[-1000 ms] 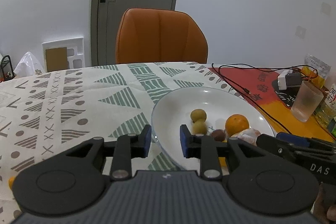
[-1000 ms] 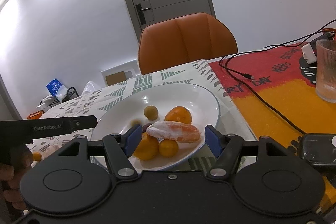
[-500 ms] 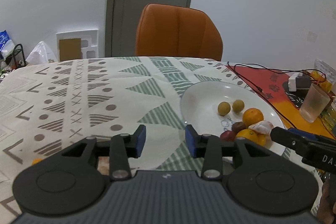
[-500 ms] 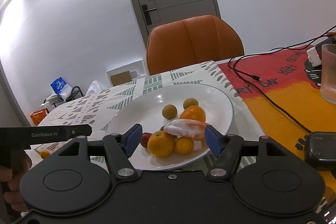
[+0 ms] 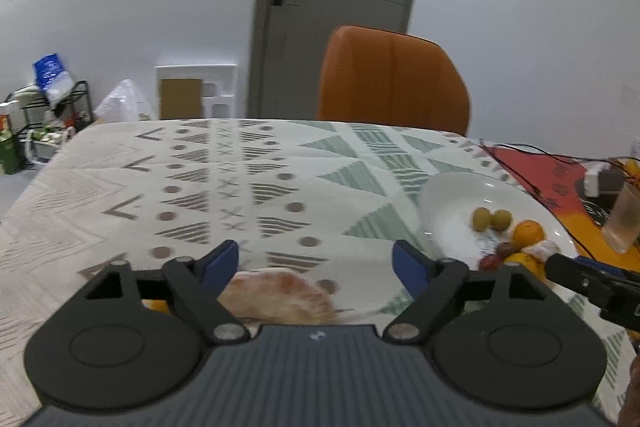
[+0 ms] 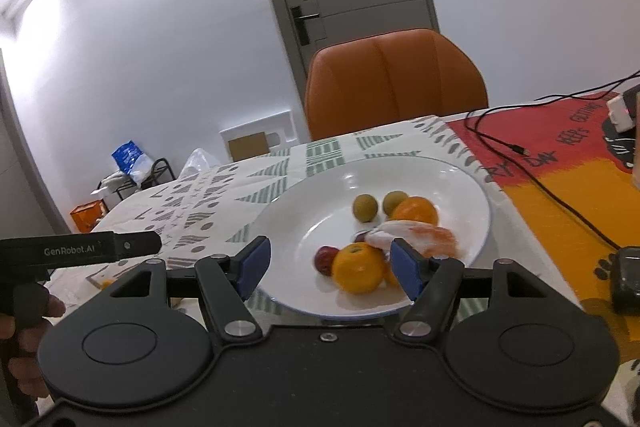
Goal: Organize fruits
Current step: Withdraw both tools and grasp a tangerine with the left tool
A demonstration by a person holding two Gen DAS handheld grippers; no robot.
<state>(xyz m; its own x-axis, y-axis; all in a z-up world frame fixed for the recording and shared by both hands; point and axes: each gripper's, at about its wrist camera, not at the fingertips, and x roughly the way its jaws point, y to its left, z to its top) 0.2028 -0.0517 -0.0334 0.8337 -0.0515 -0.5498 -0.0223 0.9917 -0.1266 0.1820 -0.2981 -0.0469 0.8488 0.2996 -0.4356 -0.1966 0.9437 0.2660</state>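
A white plate (image 6: 472,195) holds two small green-brown fruits (image 6: 365,207), two oranges (image 6: 356,267), a red plum (image 6: 325,257) and a peeled citrus segment (image 6: 416,237). My right gripper (image 6: 330,261) hangs open just before the plate's near rim, nothing gripped. My left gripper (image 5: 316,261) stands wide open over the patterned tablecloth, left of the plate (image 5: 448,203). Another peeled citrus segment (image 5: 280,295) lies on the cloth below its fingers, partly hidden by the gripper body. A small orange (image 5: 156,305) peeks out beside the left finger.
An orange chair (image 5: 392,83) stands at the table's far side. A black cable (image 6: 536,179) runs over the red-and-yellow mat (image 6: 568,195) right of the plate. A frosted glass (image 5: 624,219) and a black device (image 6: 628,279) sit on that mat.
My left gripper swung left, away from the plate, and opened much wider over the segment on the cloth. My right gripper drew back from the plate, staying open.
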